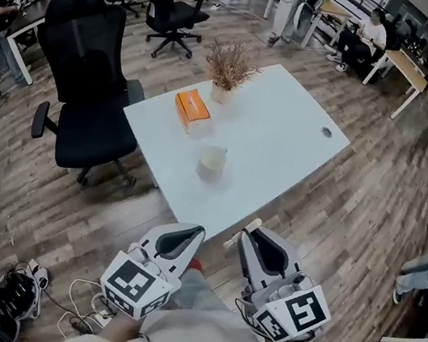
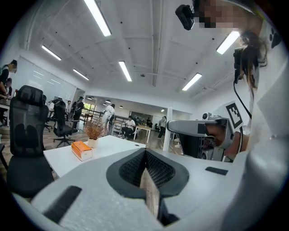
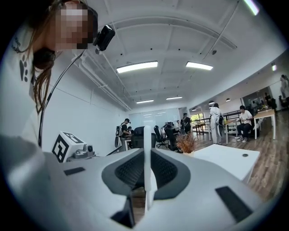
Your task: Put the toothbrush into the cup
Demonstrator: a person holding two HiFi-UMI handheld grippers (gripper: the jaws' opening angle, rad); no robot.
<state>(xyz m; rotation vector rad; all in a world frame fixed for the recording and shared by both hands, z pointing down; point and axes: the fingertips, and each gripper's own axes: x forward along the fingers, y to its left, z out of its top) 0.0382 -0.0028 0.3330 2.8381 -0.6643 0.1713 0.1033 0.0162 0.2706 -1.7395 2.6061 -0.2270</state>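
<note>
Head view, looking steeply down at a white worktop (image 1: 284,146) on a wood-plank floor. The cup (image 1: 212,160) stands upright near the middle of the worktop, towards its near edge. Behind it lie an orange box (image 1: 191,110) and, further back, a potted dried plant (image 1: 229,69); a black office chair (image 1: 83,77) stands at the worktop's left side.

Both grippers are held low, short of the near corner of the worktop and well apart from the cup. The right gripper (image 1: 250,236) has its jaws clenched on the toothbrush (image 1: 233,240), a pale thin stick; in the right gripper view it rises upright between the dark pads (image 3: 169,173). The left gripper (image 1: 193,234) has its jaws drawn together with nothing between them, as the left gripper view confirms.
</note>
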